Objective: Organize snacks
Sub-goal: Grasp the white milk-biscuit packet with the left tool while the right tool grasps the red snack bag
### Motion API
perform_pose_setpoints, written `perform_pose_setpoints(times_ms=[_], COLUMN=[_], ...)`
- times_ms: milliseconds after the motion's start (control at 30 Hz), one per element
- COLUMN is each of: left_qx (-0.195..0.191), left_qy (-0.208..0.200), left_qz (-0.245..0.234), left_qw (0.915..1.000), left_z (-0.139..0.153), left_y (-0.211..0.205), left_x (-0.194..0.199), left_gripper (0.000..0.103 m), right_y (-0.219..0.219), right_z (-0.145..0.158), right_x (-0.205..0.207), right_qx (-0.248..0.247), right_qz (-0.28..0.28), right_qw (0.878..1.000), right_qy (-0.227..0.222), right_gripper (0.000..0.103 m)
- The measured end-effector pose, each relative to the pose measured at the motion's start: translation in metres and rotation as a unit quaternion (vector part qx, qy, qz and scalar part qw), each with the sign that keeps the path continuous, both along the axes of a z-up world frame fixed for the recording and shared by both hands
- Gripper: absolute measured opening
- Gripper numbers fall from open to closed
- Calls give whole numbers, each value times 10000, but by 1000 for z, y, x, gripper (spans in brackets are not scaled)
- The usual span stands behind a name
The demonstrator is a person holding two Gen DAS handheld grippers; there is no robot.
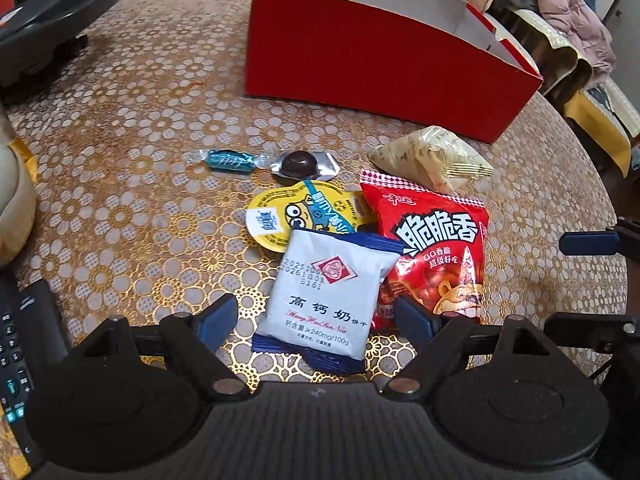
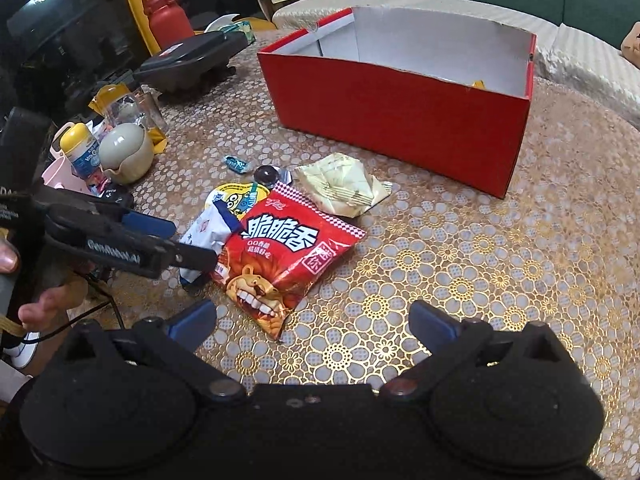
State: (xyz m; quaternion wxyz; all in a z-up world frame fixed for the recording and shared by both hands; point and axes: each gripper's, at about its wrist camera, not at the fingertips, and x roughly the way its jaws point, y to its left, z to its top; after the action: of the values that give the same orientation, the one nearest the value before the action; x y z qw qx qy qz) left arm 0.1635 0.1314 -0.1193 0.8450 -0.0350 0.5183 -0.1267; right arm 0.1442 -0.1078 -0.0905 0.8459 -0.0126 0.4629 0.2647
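Observation:
A white and blue biscuit packet (image 1: 326, 300) lies on the table between the open fingers of my left gripper (image 1: 316, 316), its near end between the pads. It overlaps a yellow minion jelly cup (image 1: 296, 210) and a red snack bag (image 1: 436, 256). Beyond lie a teal wrapped candy (image 1: 226, 160), a dark foil candy (image 1: 300, 164) and a pale triangular packet (image 1: 432, 156). The open red box (image 1: 380, 60) stands behind. My right gripper (image 2: 314, 326) is open and empty over bare table, near the red bag (image 2: 284, 256). The left gripper (image 2: 160, 236) also shows there, at the biscuit packet (image 2: 208, 232).
A black appliance (image 2: 192, 60) stands at the far left of the table, with a grey pot (image 2: 124, 152), bottles and a pink cup (image 2: 66, 172) near it. A remote control (image 1: 16, 360) lies at my left. The round table's edge (image 1: 600, 184) curves at right.

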Motion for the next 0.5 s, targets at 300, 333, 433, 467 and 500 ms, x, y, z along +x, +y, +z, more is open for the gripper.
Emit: perform_pose_setpoints(times_ms=[300,333,433,467,500], left_qx=[-441,-425,-371,-376,-370], left_qy=[21,-2,-102,-138,-175], left_qz=[52,103,285,395,519], left_qw=[9990,9990,9989,9984,9978], left_z=[0,0,2,3,3], left_y=[4,4,3,4,4], left_x=[0,-1,-7,-10,-13], left_gripper=[53,52,51,51,51], right_y=[10,12,19,22,26], right_z=[-1,0,0,1,1], right_x=[5,6,10,12,13], right_qx=[22,22,25,30,35], right_qz=[12,12,-66,-106,-134], right_qw=[9999,9999,9998,9997,9997], right_qy=[110,118,169,199,221], right_gripper=[102,102,102,102,102])
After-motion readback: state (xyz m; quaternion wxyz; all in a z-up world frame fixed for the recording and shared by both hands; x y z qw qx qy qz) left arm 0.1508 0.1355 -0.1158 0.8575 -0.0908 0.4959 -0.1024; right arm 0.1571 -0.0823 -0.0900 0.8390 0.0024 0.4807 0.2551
